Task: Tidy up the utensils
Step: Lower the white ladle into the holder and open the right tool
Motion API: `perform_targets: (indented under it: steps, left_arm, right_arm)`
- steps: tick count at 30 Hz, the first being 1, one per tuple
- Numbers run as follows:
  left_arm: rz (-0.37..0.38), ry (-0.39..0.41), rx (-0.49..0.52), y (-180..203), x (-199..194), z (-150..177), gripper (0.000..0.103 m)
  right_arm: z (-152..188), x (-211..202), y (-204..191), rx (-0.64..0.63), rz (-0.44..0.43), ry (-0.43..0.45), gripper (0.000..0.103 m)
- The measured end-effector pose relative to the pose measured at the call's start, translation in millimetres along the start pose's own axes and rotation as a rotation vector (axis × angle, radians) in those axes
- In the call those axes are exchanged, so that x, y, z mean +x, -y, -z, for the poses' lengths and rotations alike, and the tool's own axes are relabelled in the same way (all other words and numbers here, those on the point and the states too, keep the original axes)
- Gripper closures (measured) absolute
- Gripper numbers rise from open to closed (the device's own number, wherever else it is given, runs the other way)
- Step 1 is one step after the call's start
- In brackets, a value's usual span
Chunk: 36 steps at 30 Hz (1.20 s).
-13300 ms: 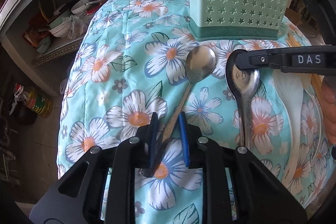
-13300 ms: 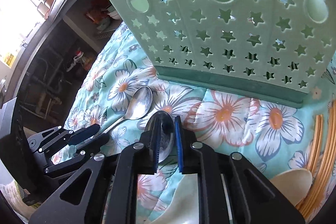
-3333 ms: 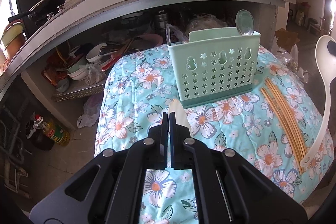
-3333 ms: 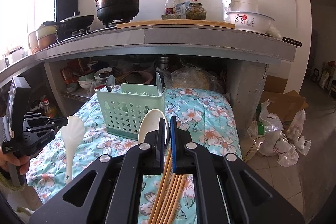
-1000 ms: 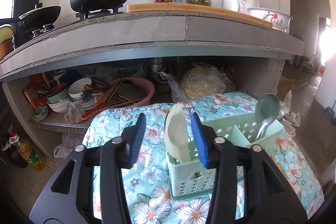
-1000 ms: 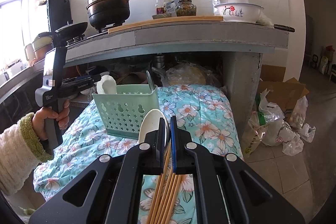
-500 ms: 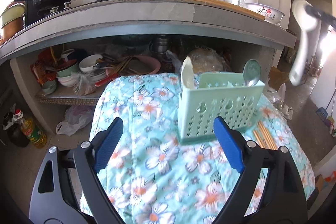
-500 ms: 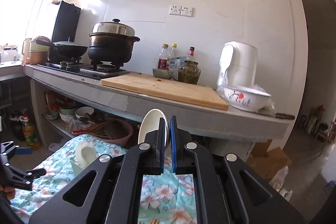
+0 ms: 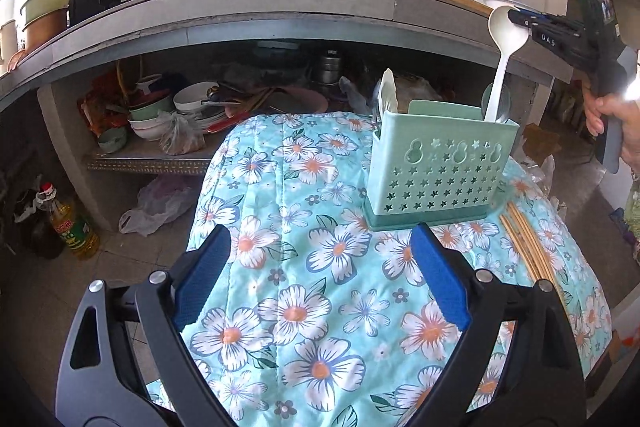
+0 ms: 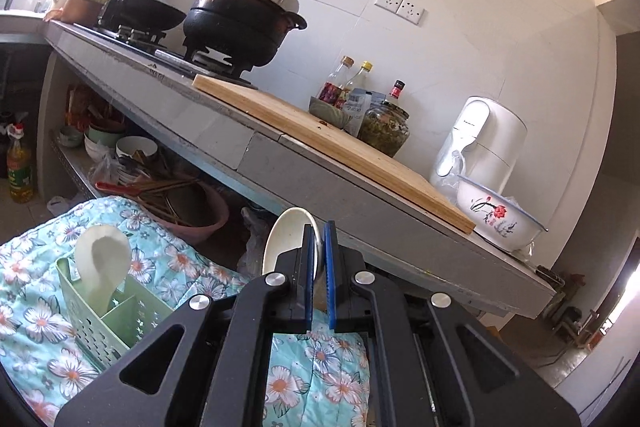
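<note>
- While the flowered quilt (image 9: 304, 211) spreads bare under the left gripper (image 9: 320, 275), its blue jaws have just been opening and now stand wide with nothing between them; a second ago they flanked a white rice paddle.
- That paddle (image 9: 387, 95) now stands in the left end of the mint-green caddy (image 9: 440, 167), so one more utensil is sorted.
- At the caddy's right end, the right gripper (image 10: 319, 263) pinches the bowl of a white ladle (image 9: 505, 51), handle hanging down into or just over the right compartment; I cannot tell which.
- A steel spoon (image 9: 490, 103) seems to sit behind that handle, half hidden.
- Bamboo chopsticks (image 9: 524, 247) lie loose on the quilt, right of the caddy, not yet sorted.
- Pierced stars and gourd shapes pattern the caddy's front wall.
</note>
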<state>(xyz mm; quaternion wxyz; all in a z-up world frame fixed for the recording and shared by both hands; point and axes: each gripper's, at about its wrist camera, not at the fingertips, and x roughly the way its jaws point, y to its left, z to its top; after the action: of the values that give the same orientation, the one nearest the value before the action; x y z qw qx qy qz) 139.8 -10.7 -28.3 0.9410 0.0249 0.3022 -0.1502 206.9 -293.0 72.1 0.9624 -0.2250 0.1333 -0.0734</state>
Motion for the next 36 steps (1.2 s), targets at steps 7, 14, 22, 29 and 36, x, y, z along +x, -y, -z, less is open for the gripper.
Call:
perform_targets:
  steps: [7,14,22,29,36]
  left_arm:
    - [0.007,0.007,-0.008,-3,0,-1,0.015]
    - [0.020,0.000,-0.009,-1,3,-1,0.015]
    - [0.026,-0.005,-0.007,4,4,0,0.015]
    - [0.029,-0.006,-0.003,6,4,1,0.015]
    - [0.040,0.000,0.014,13,0,2,0.015]
  right_arm:
    - [14,10,-20,-0.043,-0.042,-0.040,0.098]
    - [30,9,-35,-0.089,-0.106,-0.080,0.098]
    - [38,2,-36,-0.054,-0.200,-0.125,0.095]
    - [33,-13,-13,0.093,-0.314,-0.122,0.077]
    - [31,-26,15,0.249,-0.382,-0.117,0.077]
